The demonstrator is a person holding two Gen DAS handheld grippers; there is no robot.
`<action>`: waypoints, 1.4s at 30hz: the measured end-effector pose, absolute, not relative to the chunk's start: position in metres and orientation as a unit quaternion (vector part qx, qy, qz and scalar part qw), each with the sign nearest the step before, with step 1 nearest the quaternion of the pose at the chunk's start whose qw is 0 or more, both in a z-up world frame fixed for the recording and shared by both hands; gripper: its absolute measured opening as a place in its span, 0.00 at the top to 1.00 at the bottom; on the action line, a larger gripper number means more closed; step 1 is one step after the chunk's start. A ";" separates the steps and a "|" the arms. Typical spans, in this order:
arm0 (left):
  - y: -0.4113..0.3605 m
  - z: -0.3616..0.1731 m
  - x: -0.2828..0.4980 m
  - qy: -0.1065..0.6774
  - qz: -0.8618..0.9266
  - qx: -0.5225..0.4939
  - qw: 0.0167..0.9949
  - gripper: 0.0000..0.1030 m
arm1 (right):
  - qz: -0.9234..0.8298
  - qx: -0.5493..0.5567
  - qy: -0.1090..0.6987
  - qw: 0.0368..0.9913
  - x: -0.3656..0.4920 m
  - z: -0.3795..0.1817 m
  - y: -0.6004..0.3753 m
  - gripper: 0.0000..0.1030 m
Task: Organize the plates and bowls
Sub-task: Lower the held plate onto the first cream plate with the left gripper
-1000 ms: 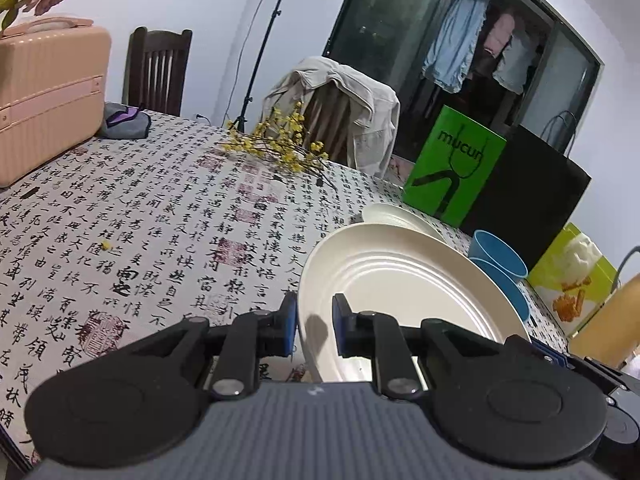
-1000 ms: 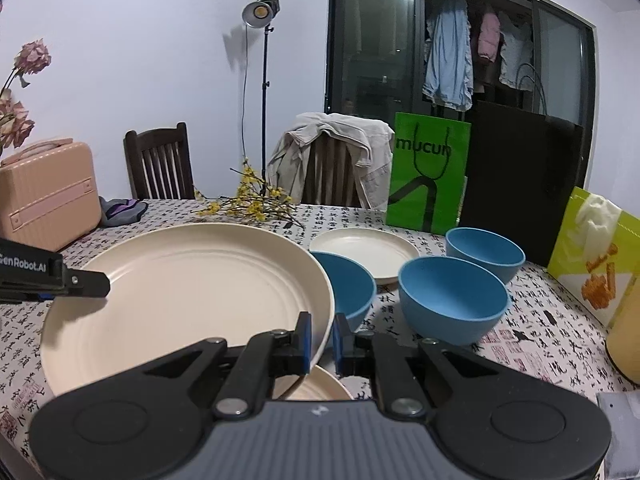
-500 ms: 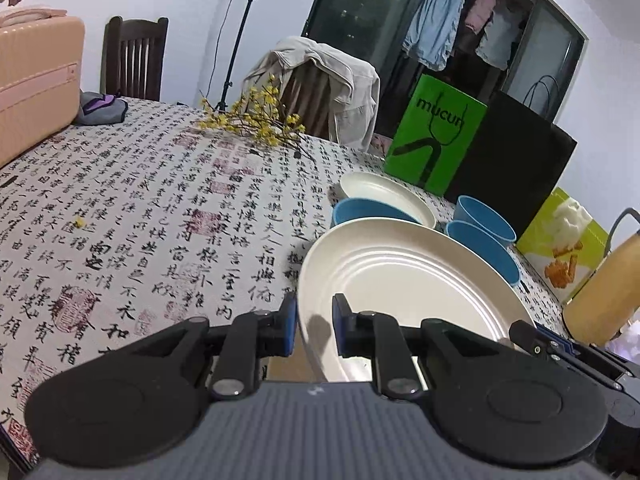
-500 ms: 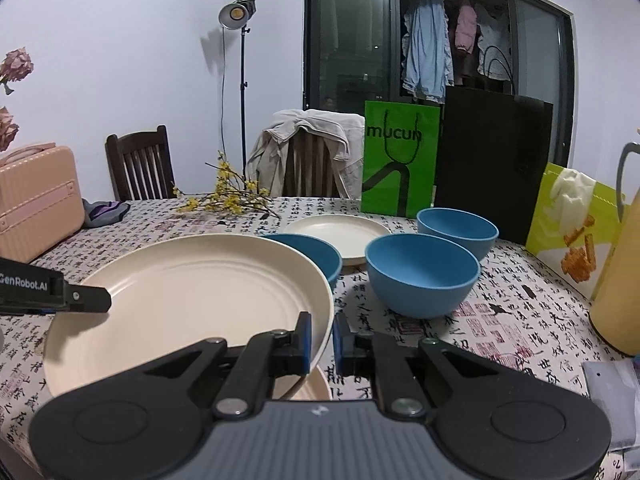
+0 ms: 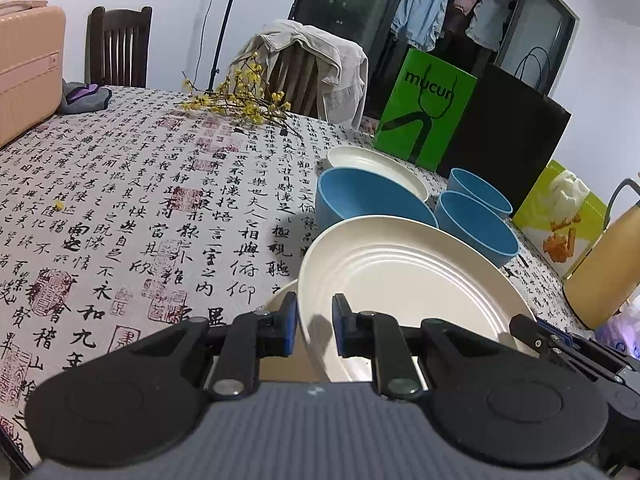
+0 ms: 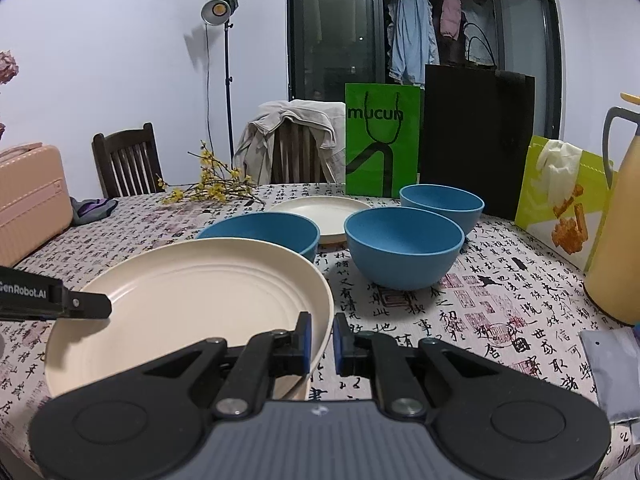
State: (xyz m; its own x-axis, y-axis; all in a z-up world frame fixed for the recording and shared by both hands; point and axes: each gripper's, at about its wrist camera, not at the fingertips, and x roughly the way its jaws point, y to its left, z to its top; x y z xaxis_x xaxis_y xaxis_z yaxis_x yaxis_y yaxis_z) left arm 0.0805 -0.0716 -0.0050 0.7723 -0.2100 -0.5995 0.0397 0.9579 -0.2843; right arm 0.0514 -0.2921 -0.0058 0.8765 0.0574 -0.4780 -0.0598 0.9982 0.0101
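left wrist view: left gripper [image 5: 314,326] and right gripper [image 6: 319,338] each clamp opposite rims of the big plate [image 5: 404,276], held over another plate (barely visible) beneath the fingers; next, probably lower and release.

My left tongs [image 5: 314,330] grip the near-left rim of the large cream plate [image 5: 404,276], one pad either side of its edge. Beyond it on the bench [image 5: 132,200] stand three blue bowls [image 5: 360,200], with a small cream plate [image 5: 376,166] behind the leftmost. Toward the bench's far edge lie yellow flower sprigs [image 5: 240,104].
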 end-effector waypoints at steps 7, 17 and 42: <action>-0.077 -0.018 0.082 0.340 -0.072 -0.119 0.930 0.83 | 0.025 -0.002 0.242 0.970 0.048 -0.014 -0.296 0.89; -0.084 -0.036 0.088 0.358 -0.079 -0.108 0.924 0.83 | 0.016 -0.005 0.246 0.969 0.048 -0.027 -0.301 0.89; -0.089 -0.052 0.092 0.356 -0.065 -0.067 0.930 0.83 | 0.025 -0.013 0.253 0.967 0.058 -0.049 -0.299 0.89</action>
State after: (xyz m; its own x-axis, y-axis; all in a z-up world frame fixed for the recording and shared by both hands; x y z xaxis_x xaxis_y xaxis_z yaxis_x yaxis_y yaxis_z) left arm 0.0917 -0.0889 -0.0521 0.7383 -0.1677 -0.6533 0.0727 0.9827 -0.1702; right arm 0.0576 -0.2986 -0.0492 0.8708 0.0426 -0.4897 -0.0560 0.9984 -0.0127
